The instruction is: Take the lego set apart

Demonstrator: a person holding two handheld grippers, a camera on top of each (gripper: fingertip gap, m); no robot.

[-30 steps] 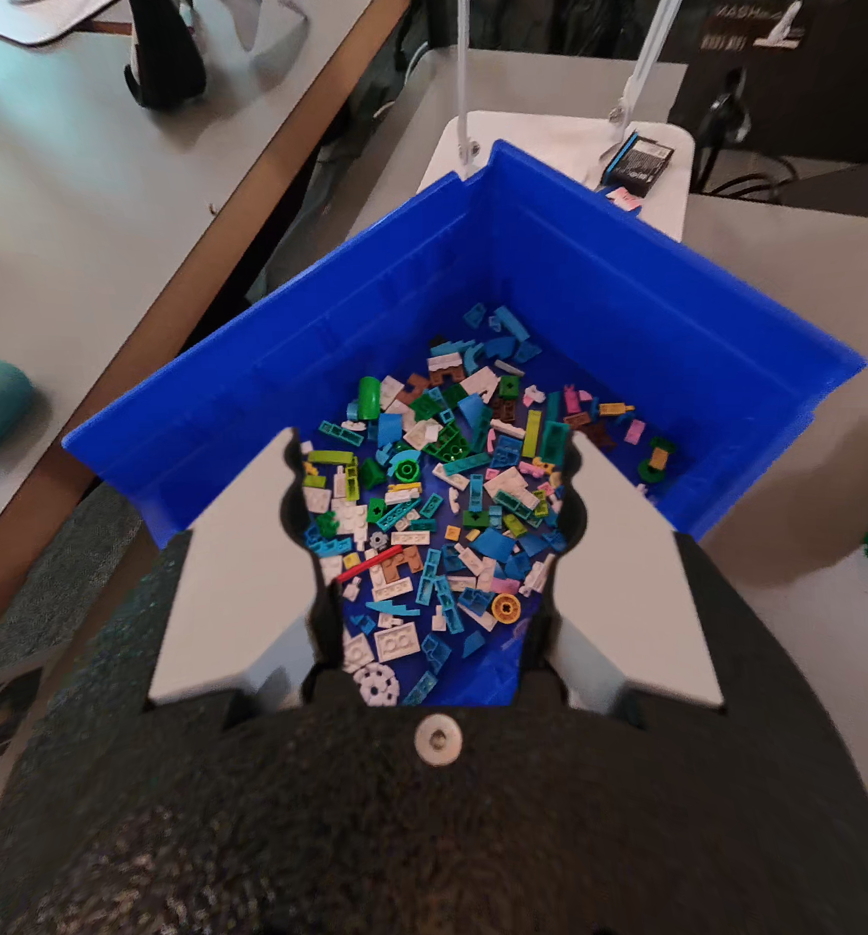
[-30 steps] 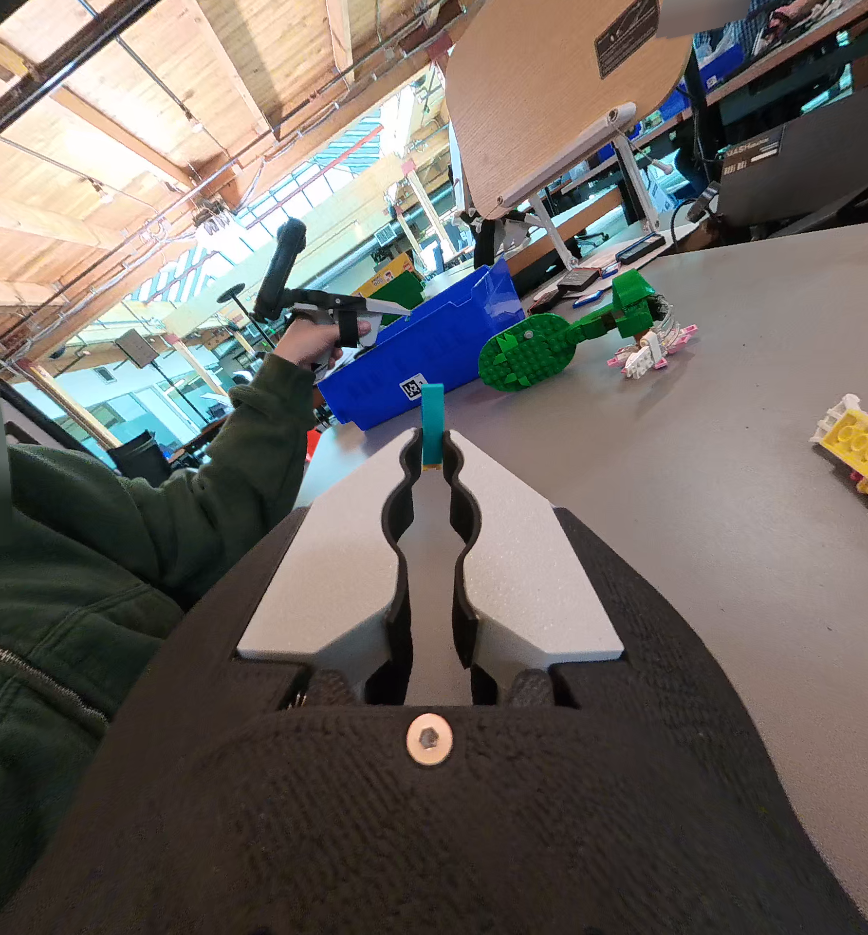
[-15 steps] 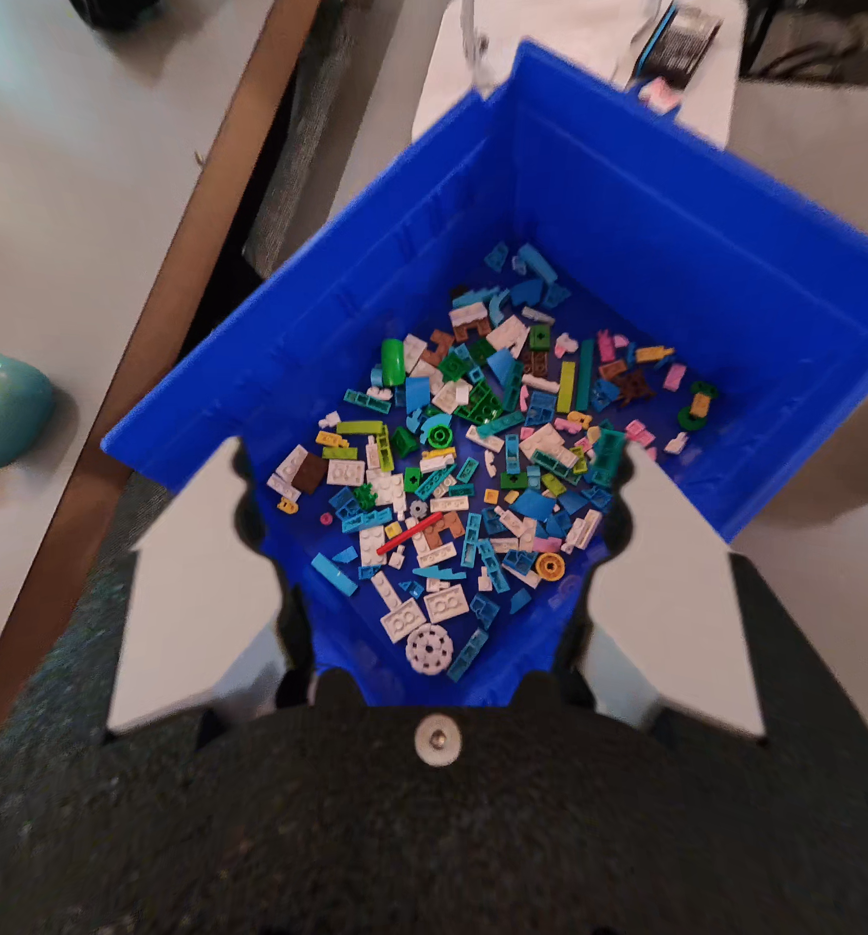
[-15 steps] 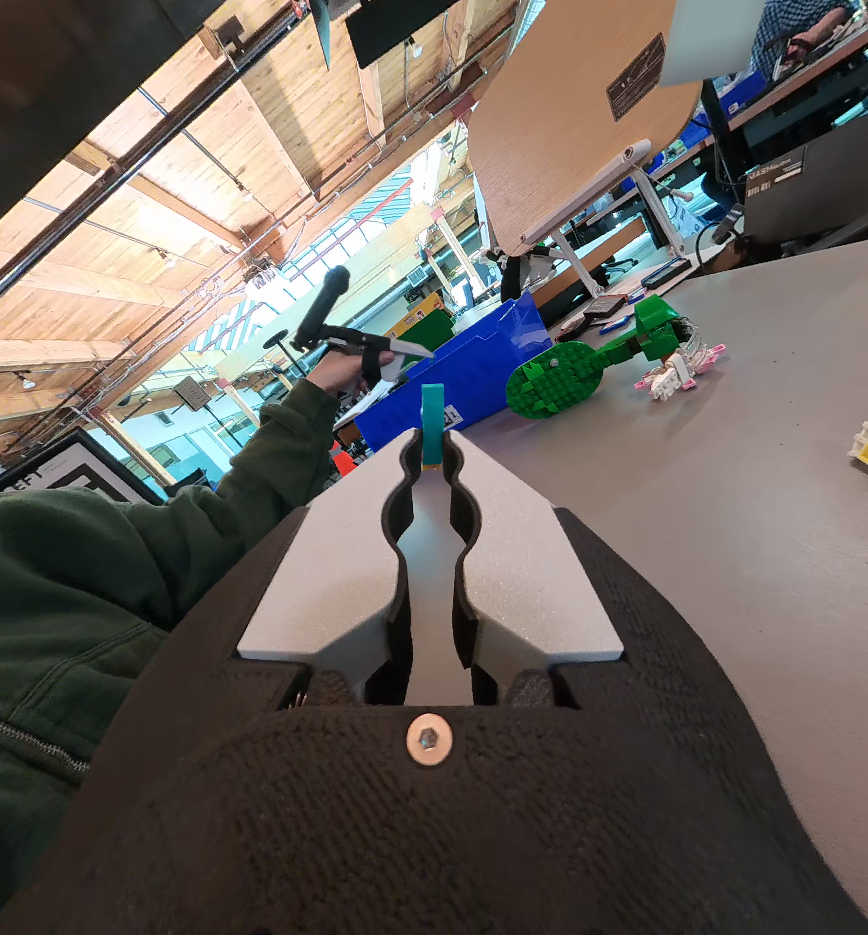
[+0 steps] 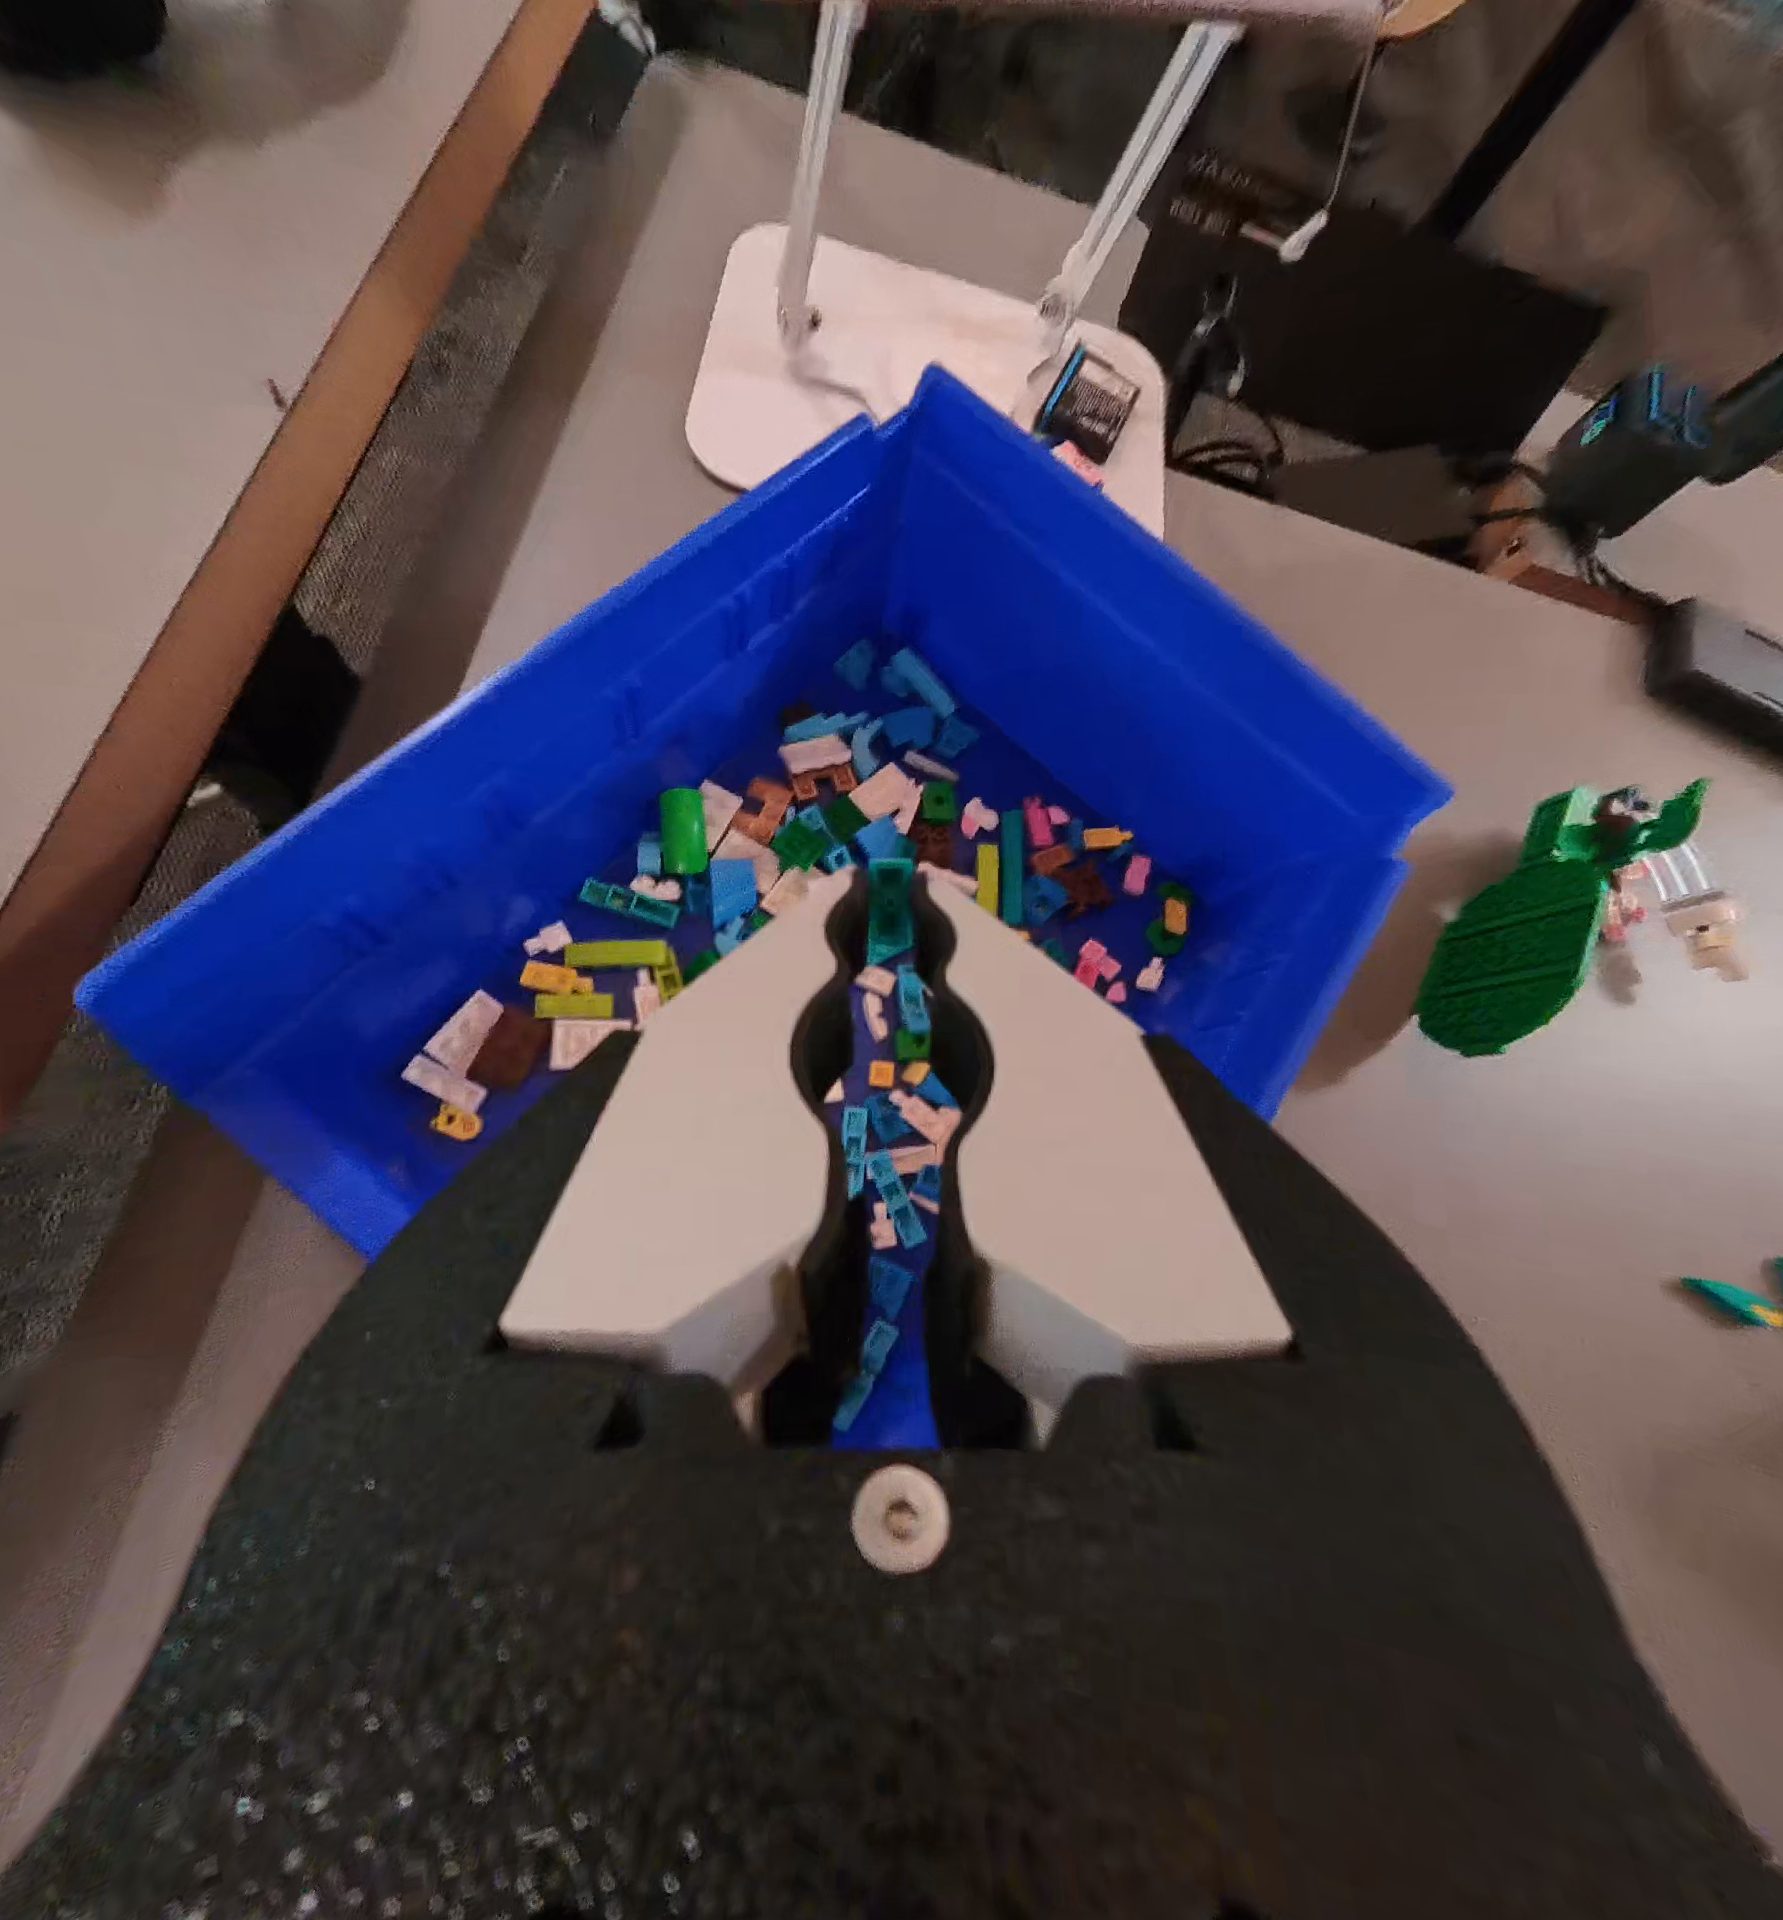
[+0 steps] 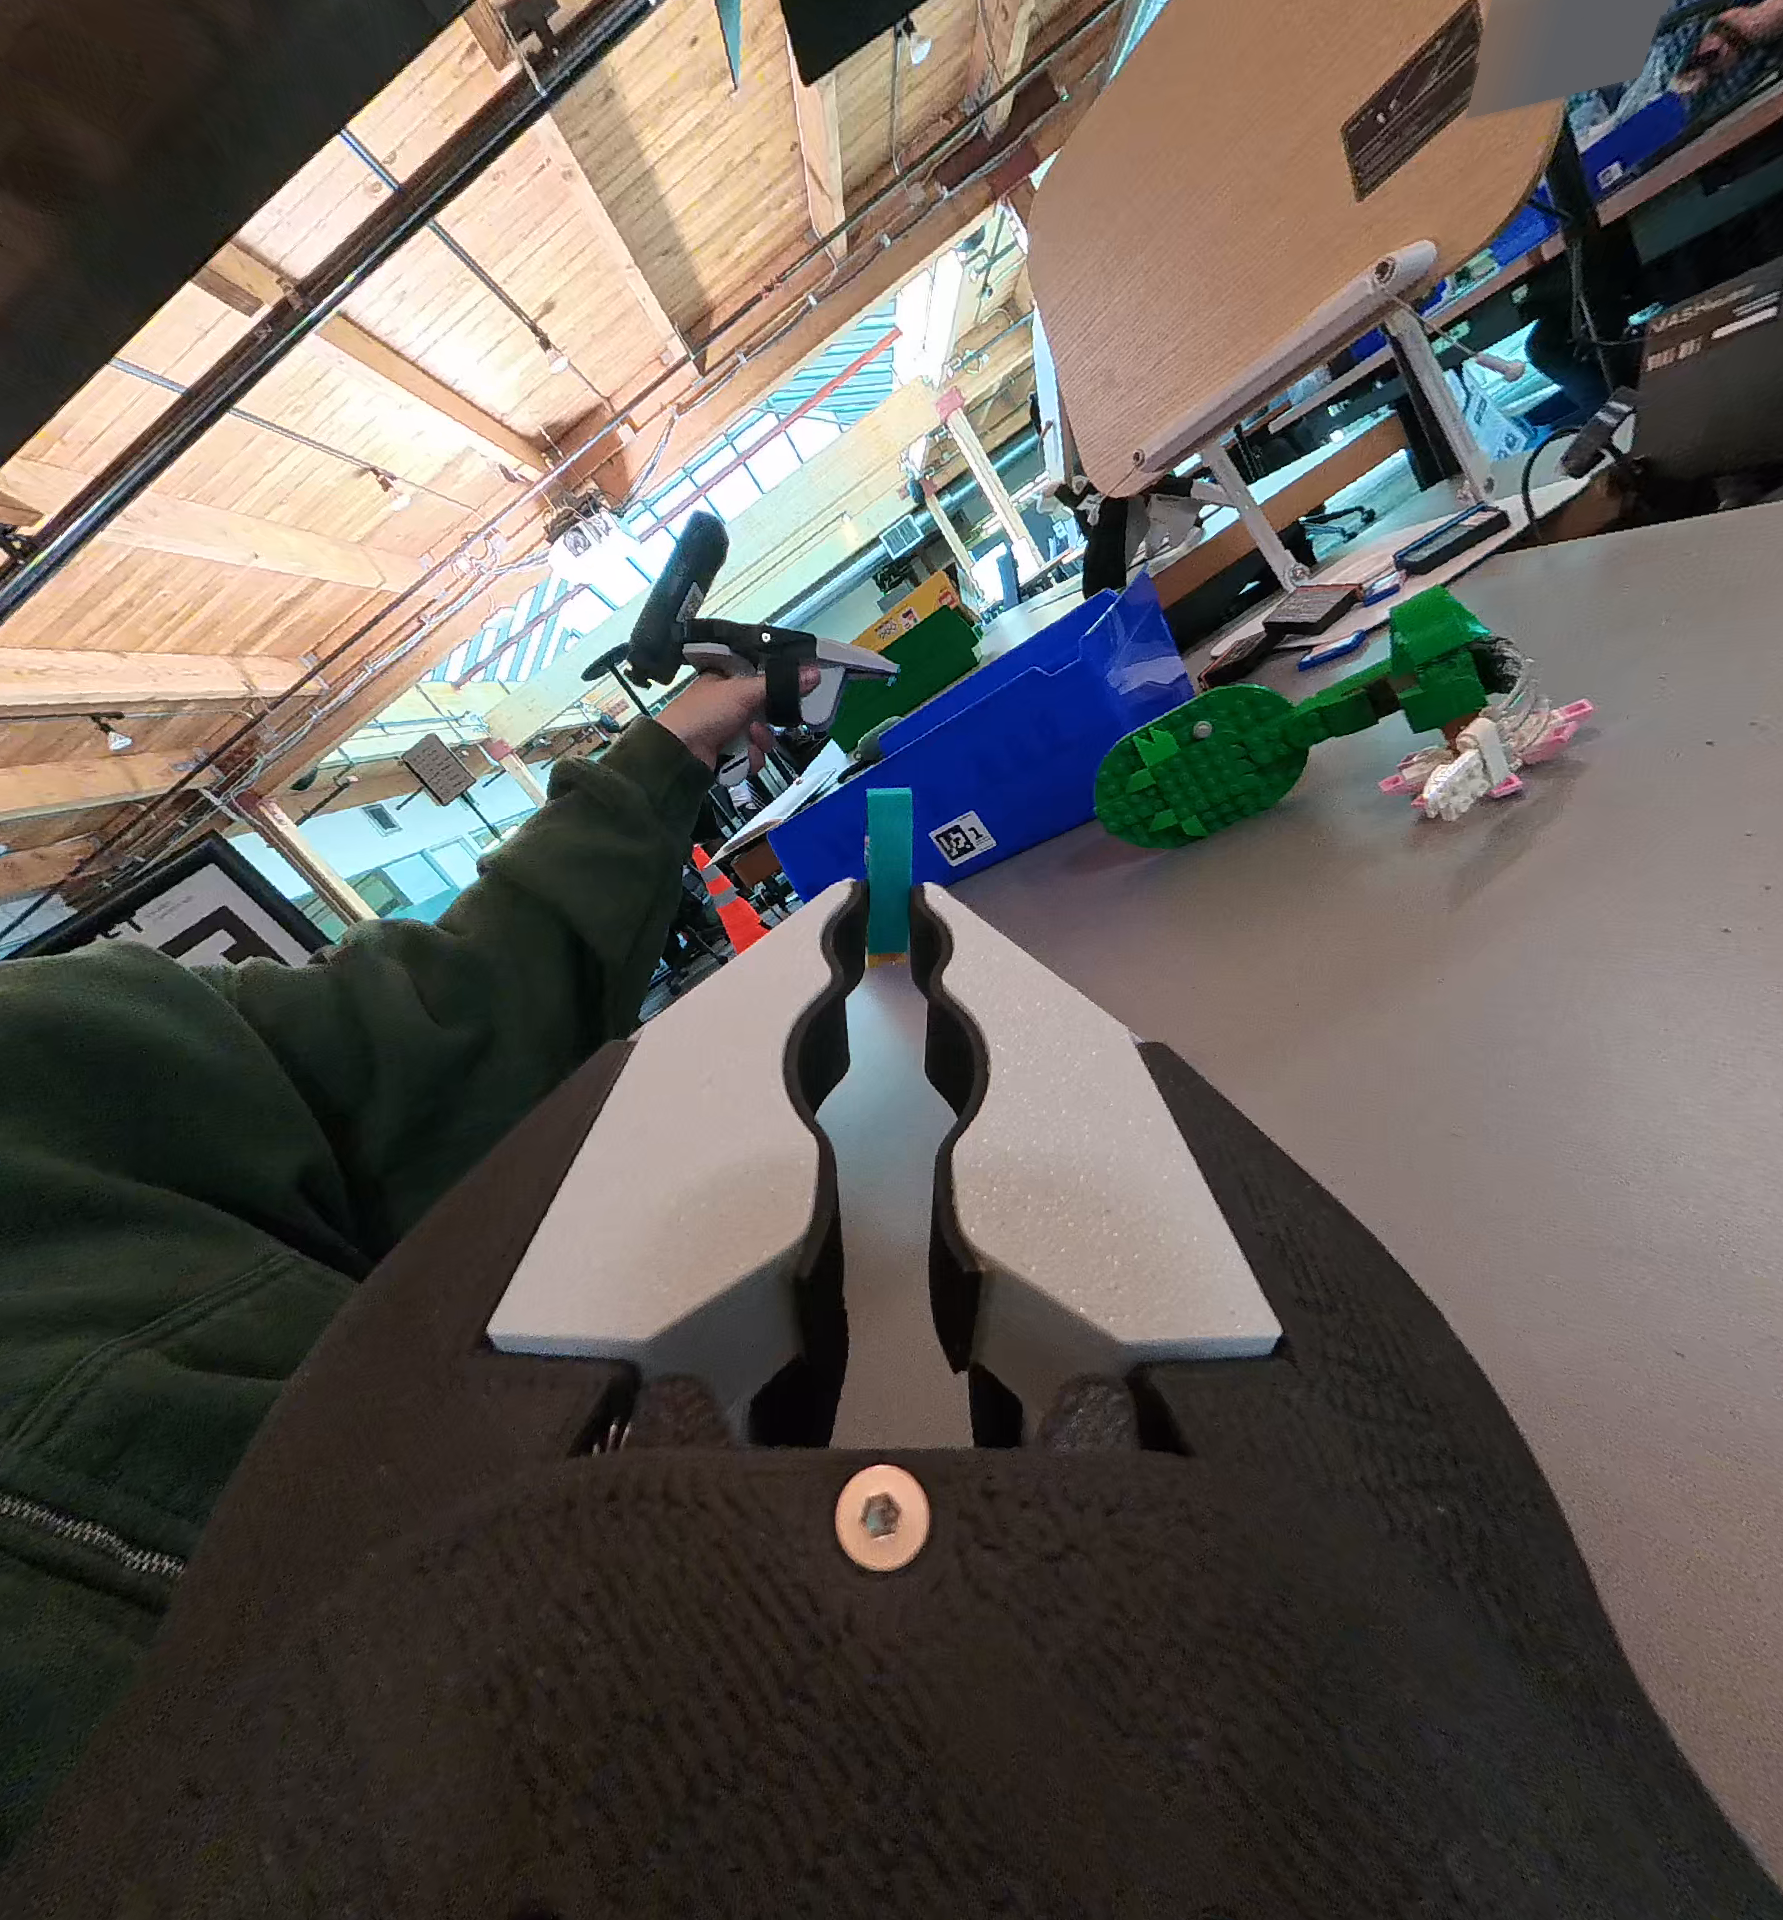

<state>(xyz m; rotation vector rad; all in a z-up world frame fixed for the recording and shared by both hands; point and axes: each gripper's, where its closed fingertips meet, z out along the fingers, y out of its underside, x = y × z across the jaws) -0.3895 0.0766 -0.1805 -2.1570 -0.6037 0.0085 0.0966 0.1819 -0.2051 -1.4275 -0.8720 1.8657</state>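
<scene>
- The right gripper (image 6: 887, 914) is clenched on a slim teal piece (image 6: 887, 868) standing upright from its tips; it hangs over the grey table (image 6: 1438, 1091), with the blue bin (image 6: 1001, 758) ahead at 12 o'clock and well apart.
- The left gripper (image 5: 889, 894) hovers above the bin, its jaws drawn close with a narrow gap; a teal studded bit (image 5: 887, 930) shows between the tips, but I cannot tell whether it is pinched or lies among the loose pieces (image 5: 866, 769) below.
- The lego set (image 6: 1199, 764), a green leaf-shaped build with a stem and pink-white parts, lies on the table just beside the bin, at 3 o'clock of it in the left wrist view; much of it looks unseparated.
- Risks, as I judge them: the grip on the slim piece is shallow, so a jolt could twist it out onto the table; letting go short of the bin would miss the wall; prying the set one-handed could make it skid.
</scene>
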